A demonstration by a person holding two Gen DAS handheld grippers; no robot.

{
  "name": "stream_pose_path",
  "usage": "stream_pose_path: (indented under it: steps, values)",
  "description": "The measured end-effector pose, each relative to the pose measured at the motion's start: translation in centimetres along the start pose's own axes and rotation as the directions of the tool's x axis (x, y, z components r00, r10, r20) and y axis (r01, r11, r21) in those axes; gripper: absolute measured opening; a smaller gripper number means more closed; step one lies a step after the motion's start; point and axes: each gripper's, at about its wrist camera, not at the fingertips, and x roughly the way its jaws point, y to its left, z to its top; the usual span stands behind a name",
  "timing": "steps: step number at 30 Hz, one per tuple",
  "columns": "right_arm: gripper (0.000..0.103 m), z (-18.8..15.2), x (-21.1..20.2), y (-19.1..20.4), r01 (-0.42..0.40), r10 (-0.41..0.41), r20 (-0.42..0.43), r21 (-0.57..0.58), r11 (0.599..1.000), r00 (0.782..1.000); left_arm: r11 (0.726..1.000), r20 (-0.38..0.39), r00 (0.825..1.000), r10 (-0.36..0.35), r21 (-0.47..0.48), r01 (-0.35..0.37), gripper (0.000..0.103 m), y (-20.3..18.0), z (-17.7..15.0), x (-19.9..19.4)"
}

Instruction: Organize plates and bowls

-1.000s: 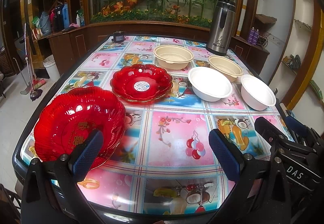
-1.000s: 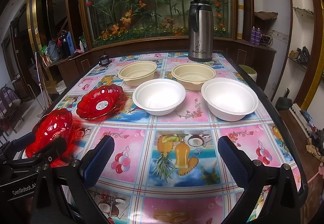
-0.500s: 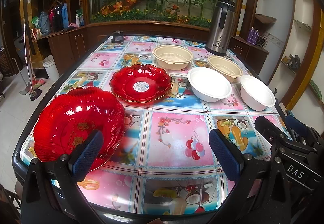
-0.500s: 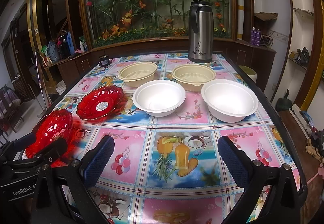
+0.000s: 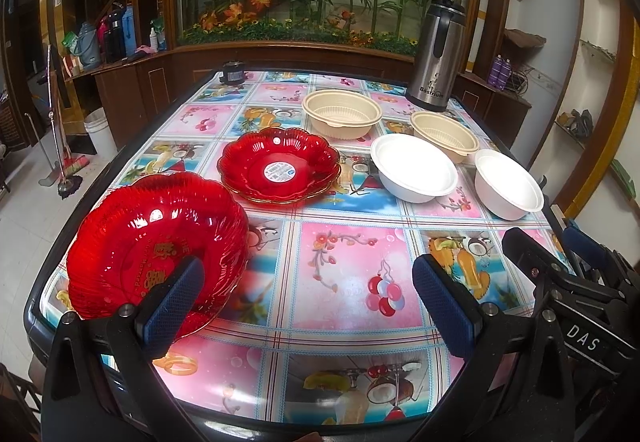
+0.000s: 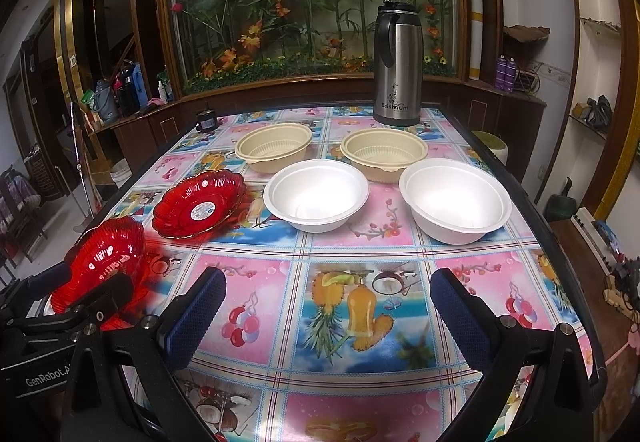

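With both the left gripper [image 5: 306, 302] and right gripper [image 6: 326, 308] spread wide and empty over the table's [image 5: 344, 282] near edge, the near red plate [image 5: 156, 246], beside the left finger, is best pinched by its rim and nested onto the far red plate [image 5: 279, 170].

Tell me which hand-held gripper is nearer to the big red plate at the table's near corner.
Left. The left hand-held gripper has one finger right over the red plate; the right hand-held gripper sits open further right, over bare tablecloth.
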Motion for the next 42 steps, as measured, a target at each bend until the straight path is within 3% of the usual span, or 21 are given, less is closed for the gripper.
stream_pose_path:
  steps: [26, 29, 33, 36, 39, 42]
  values:
    - [0.103, 0.2, -0.2, 0.1, -0.005, 0.005, 0.004, 0.002, 1.0, 1.0, 1.0, 0.002, 1.0, -0.012, -0.007, 0.012, 0.103, 0.3, 0.1, -0.2]
    - [0.103, 0.4, -0.3, 0.6, -0.035, 0.035, 0.0, -0.005, 0.999, 0.999, 0.999, 0.022, 1.0, -0.013, -0.034, 0.014, 0.103, 1.4, 0.1, -1.1]
    - [0.103, 0.9, 0.1, 1.9, -0.122, 0.121, -0.032, -0.011, 0.992, 0.992, 0.996, 0.099, 0.993, 0.058, -0.071, -0.052, 0.103, 4.4, 0.4, -3.4]
    - [0.103, 1.5, 0.7, 3.2, -0.234, 0.234, -0.076, 0.007, 0.972, 0.969, 0.98, 0.114, 0.982, 0.152, -0.149, -0.135, 0.103, 8.8, 0.3, -4.1]
    - [0.103, 2.0, 2.1, 5.2, -0.369, 0.371, -0.145, 0.042, 0.929, 0.917, 0.949, 0.047, 0.975, 0.216, -0.245, -0.199, 0.103, 13.3, -0.2, -3.0]
    - [0.103, 2.2, 3.9, 7.9, -0.455, 0.458, -0.22, 0.069, 0.888, 0.861, 0.909, -0.054, 0.964, 0.262, -0.323, -0.265, 0.103, 16.9, -1.1, -1.1]
